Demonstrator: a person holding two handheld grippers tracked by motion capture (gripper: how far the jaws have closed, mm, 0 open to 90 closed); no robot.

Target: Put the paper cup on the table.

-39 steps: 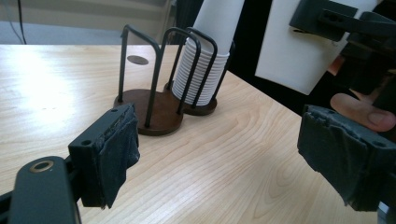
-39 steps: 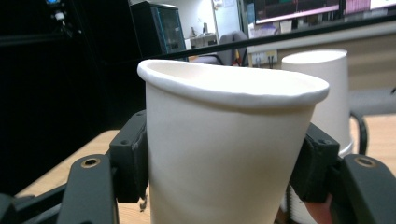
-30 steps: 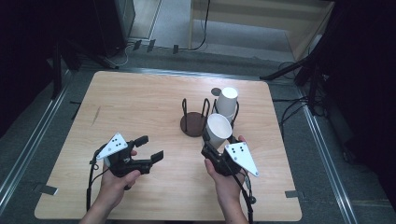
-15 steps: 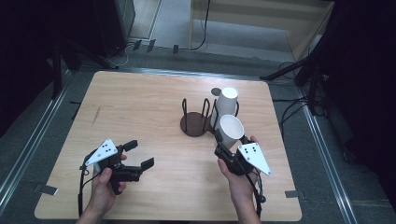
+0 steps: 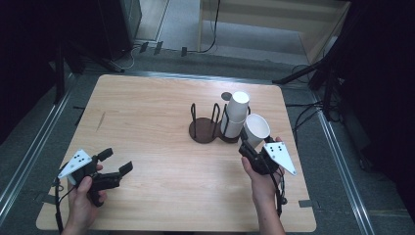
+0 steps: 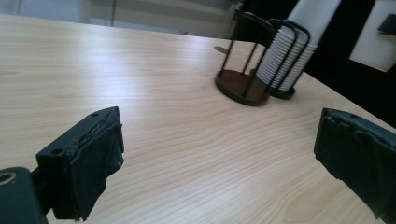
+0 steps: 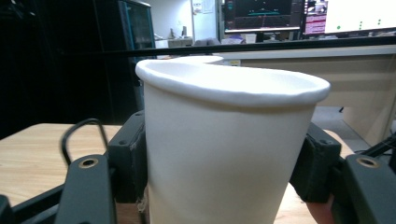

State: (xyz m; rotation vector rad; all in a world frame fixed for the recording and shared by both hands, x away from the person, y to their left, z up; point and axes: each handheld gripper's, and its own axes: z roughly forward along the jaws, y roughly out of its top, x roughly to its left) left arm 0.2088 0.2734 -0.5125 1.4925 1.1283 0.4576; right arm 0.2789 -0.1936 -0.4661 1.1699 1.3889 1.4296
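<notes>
The table (image 5: 161, 122) lies bare across its left and middle; the left gripper (image 5: 116, 162) hangs near the front left corner, jaws having just opened wide, nothing between them. The black wire holder (image 5: 209, 128) stands right of centre: its left ring is empty, its right ring holds a stack (image 5: 235, 113) of white cups, mouths down. The right gripper (image 5: 247, 147) clamps a single cup (image 5: 256, 129) by its sides just right of the stack, near the table's right edge, mouth up, its axis tilted away from the hand
</notes>
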